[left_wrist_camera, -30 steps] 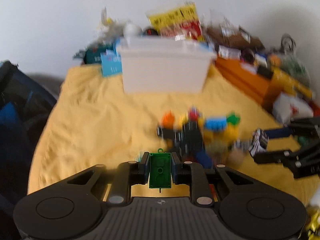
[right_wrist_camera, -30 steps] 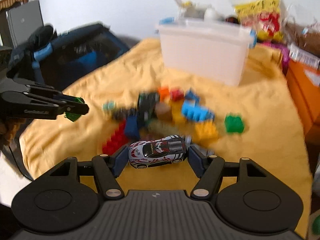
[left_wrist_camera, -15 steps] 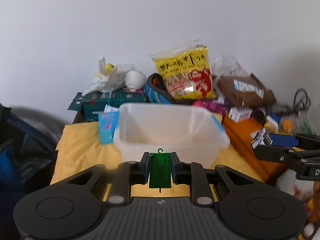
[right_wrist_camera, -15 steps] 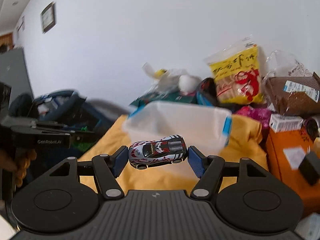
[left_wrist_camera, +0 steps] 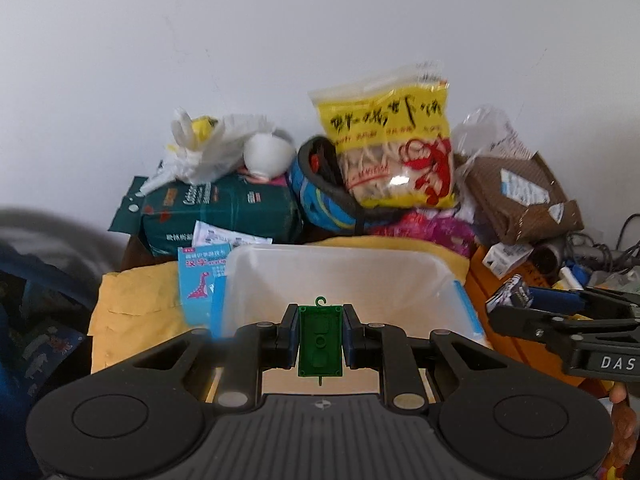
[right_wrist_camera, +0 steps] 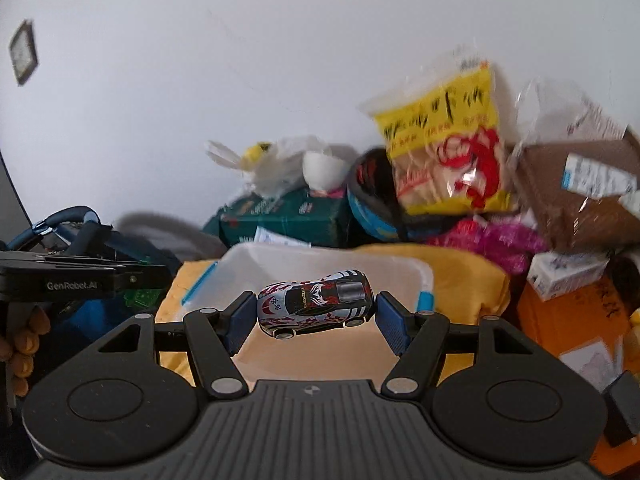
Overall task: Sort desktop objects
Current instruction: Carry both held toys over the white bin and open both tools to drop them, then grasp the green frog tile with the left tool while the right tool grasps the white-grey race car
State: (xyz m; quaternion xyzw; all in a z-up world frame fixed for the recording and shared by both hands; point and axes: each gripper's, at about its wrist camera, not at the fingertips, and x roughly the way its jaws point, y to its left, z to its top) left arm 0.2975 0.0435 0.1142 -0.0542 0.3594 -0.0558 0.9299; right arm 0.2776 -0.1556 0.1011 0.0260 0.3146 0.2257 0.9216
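My left gripper (left_wrist_camera: 321,336) is shut on a small green plastic piece (left_wrist_camera: 321,340) with a hook on top, held above the near side of the translucent white bin (left_wrist_camera: 332,268). My right gripper (right_wrist_camera: 316,314) is shut on a white, red and black toy car (right_wrist_camera: 316,304), held lengthwise between the blue pads over the same bin (right_wrist_camera: 384,268). In the left wrist view the right gripper (left_wrist_camera: 516,300) reaches in from the right with the car (left_wrist_camera: 510,294) at its tip. In the right wrist view the left gripper (right_wrist_camera: 144,280) enters from the left.
The bin stands on a yellow cloth (left_wrist_camera: 136,304). Behind it a pile leans on the white wall: a green pack (left_wrist_camera: 224,208), a white plastic bag (left_wrist_camera: 208,148), a yellow noodle bag (left_wrist_camera: 392,148), a brown bag (left_wrist_camera: 520,196). An orange box (right_wrist_camera: 568,320) lies right, a blue bag (right_wrist_camera: 80,236) left.
Both grippers rose from the pile of toy bricks on the cloth and moved forward to the bin, each still gripping its item. The bricks have dropped out of sight.
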